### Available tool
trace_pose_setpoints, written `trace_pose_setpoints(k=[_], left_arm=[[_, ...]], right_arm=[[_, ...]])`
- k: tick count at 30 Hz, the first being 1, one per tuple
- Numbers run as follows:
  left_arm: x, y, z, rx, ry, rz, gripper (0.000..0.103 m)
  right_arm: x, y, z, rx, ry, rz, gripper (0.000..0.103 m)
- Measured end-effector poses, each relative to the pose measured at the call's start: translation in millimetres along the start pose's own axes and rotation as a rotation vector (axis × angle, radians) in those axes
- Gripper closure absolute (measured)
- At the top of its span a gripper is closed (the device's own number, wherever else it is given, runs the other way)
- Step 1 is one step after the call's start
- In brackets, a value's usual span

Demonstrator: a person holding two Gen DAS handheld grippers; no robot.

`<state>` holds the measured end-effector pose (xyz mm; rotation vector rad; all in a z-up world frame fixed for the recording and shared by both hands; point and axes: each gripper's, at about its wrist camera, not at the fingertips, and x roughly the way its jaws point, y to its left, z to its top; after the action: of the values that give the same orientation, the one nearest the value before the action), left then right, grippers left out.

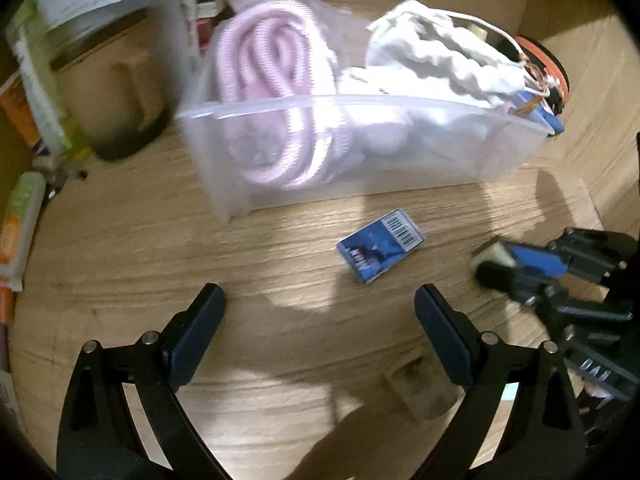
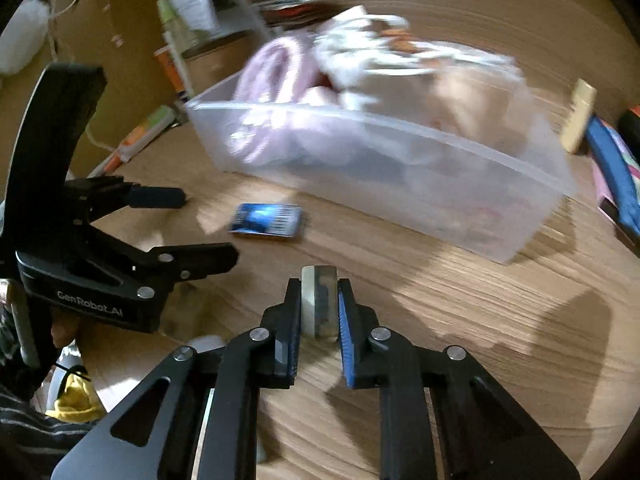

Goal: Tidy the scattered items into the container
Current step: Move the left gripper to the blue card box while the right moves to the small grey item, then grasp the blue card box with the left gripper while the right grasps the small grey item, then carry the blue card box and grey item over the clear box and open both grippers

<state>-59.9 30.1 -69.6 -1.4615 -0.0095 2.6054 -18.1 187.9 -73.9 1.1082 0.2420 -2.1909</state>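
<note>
A clear plastic container [image 1: 360,144] stands on the wooden table and holds a pink coiled cord [image 1: 272,80] and a white cloth bag [image 1: 436,56]; it also shows in the right wrist view [image 2: 400,168]. A small blue box [image 1: 380,246] with a barcode lies on the table in front of it, also in the right wrist view [image 2: 266,220]. My left gripper [image 1: 320,320] is open and empty, just short of the blue box. My right gripper [image 2: 320,300] is shut on a small pale roll [image 2: 320,304], held above the table; it shows in the left wrist view [image 1: 504,264].
A cardboard box [image 1: 104,92] with papers and tubes stands left of the container. An orange-lidded jar [image 1: 540,60] sits behind it. A blue and pink pouch [image 2: 612,176] and a cream block [image 2: 578,116] lie at the right.
</note>
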Motion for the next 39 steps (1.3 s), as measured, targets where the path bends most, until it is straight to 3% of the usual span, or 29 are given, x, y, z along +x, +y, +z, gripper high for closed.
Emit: trace_pose_setpoints(k=[7, 17, 19, 21, 24, 35, 39], left_arm=[[12, -24, 9, 0.022, 0.012, 0.042, 0.006], [19, -41, 13, 0.024, -0.021, 0.072, 0.006], [18, -41, 13, 0.019, -0.034, 0.075, 0.013], [15, -40, 13, 0.012, -0.048, 0.079, 0.033], [12, -35, 14, -0.005, -0.063, 0.093, 0.051], [-13, -17, 4, -0.076, -0.113, 0.034, 0.051], [-26, -11, 0, -0.092, -0.145, 0.036, 0.051]], right_arm=[[-22, -38, -7, 0.085, -0.036, -0.019, 0.088], [-37, -51, -8, 0.097, -0.088, -0.040, 0.088], [-37, -51, -6, 0.100, -0.097, -0.040, 0.088], [-39, -52, -7, 0.102, -0.103, -0.038, 0.088], [-40, -52, -6, 0.102, -0.109, -0.039, 0.088], [-53, -50, -6, 0.099, -0.148, -0.057, 0.088], [-44, -47, -7, 0.090, -0.089, -0.052, 0.088]])
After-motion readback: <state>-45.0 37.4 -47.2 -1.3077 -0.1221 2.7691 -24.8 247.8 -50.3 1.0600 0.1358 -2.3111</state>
